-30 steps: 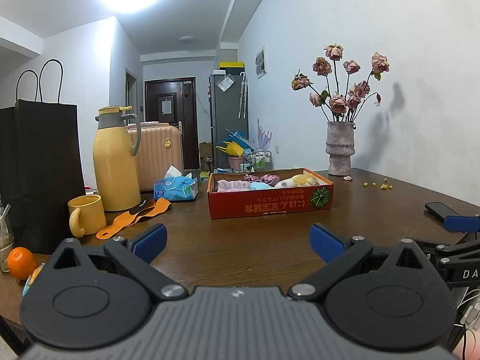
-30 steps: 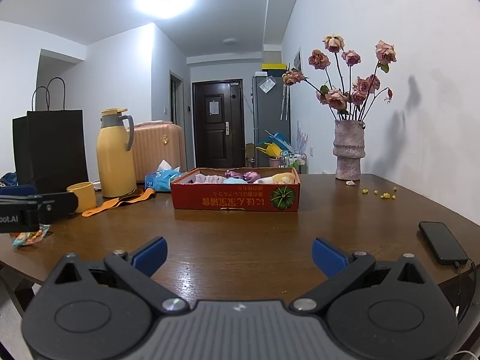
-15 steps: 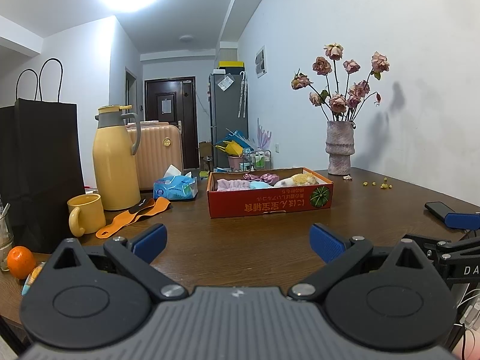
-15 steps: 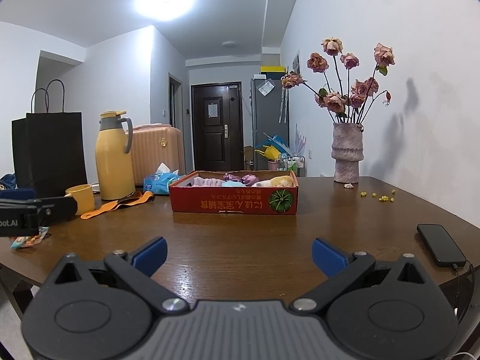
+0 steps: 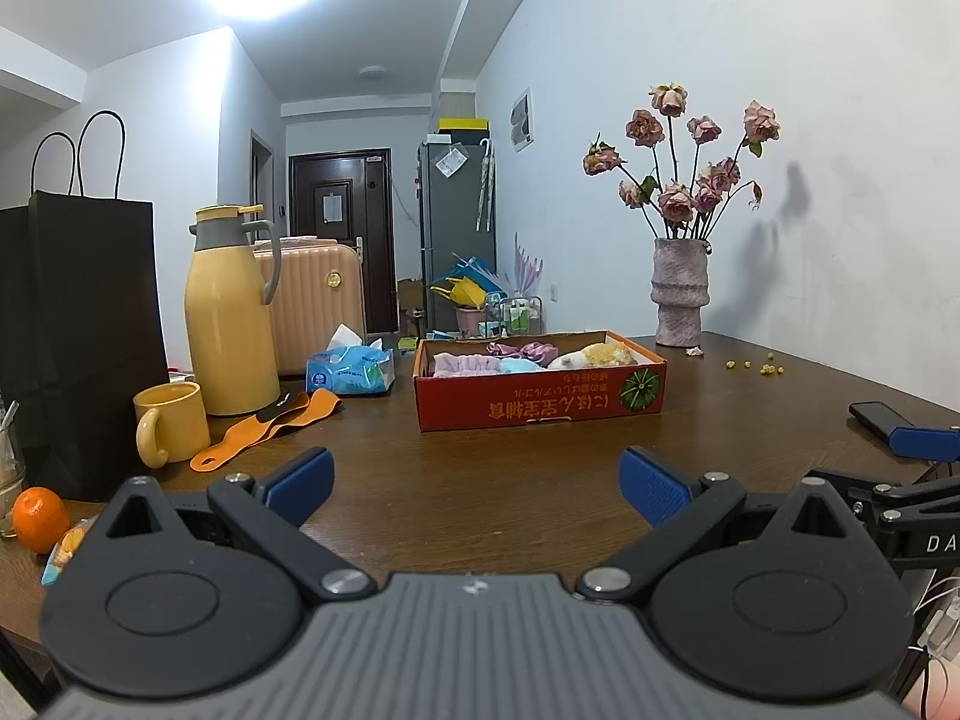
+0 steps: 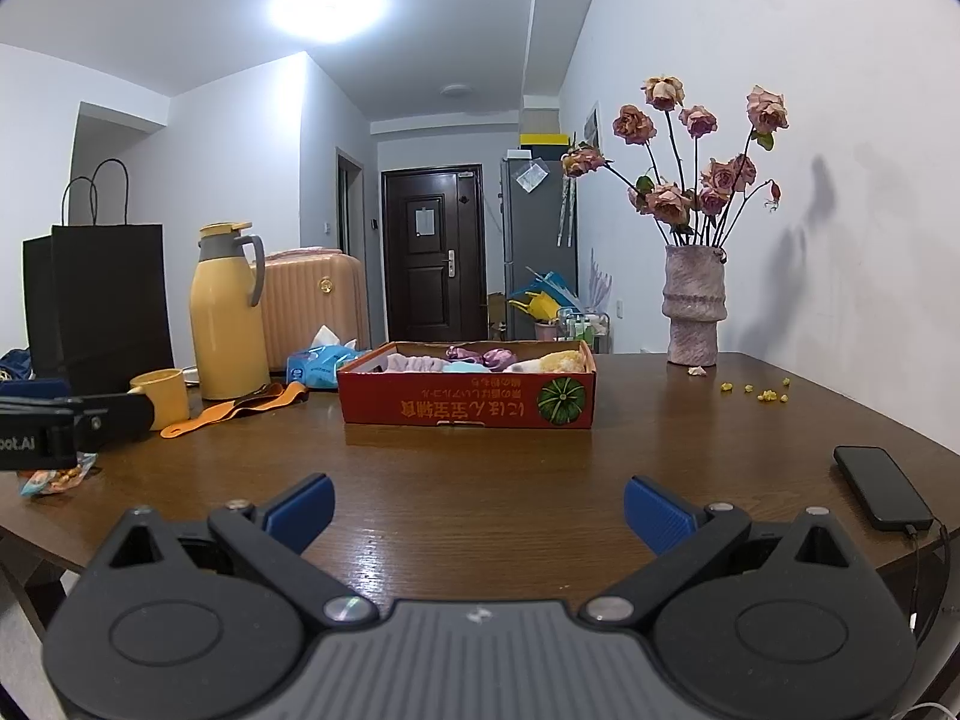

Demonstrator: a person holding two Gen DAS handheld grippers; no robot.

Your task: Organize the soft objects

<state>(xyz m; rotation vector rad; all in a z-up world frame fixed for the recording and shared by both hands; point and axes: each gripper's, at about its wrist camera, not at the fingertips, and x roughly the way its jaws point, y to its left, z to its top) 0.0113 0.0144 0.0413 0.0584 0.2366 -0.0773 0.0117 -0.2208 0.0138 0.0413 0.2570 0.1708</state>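
A red cardboard box (image 5: pixel 540 405) (image 6: pixel 468 405) stands mid-table and holds several soft items: a lilac cloth (image 5: pixel 465 365), purple scrunchies (image 5: pixel 522 350), a light blue piece (image 5: pixel 521 366) and a yellow-white plush (image 5: pixel 600 355). An orange strap (image 5: pixel 270 427) (image 6: pixel 234 411) lies on the table left of the box. My left gripper (image 5: pixel 477 480) is open and empty, well short of the box. My right gripper (image 6: pixel 479 510) is open and empty, also near the front edge.
On the left stand a yellow thermos (image 5: pixel 231 312), a yellow mug (image 5: pixel 171 429), a black paper bag (image 5: pixel 78 336), a tissue pack (image 5: pixel 351 367) and an orange (image 5: pixel 39 519). A vase of roses (image 6: pixel 696 306) stands back right. A phone (image 6: pixel 882 486) lies at the right edge.
Both grippers have drawn back slightly and the right one has lowered a little; the box looks marginally farther. Jaws stay open.
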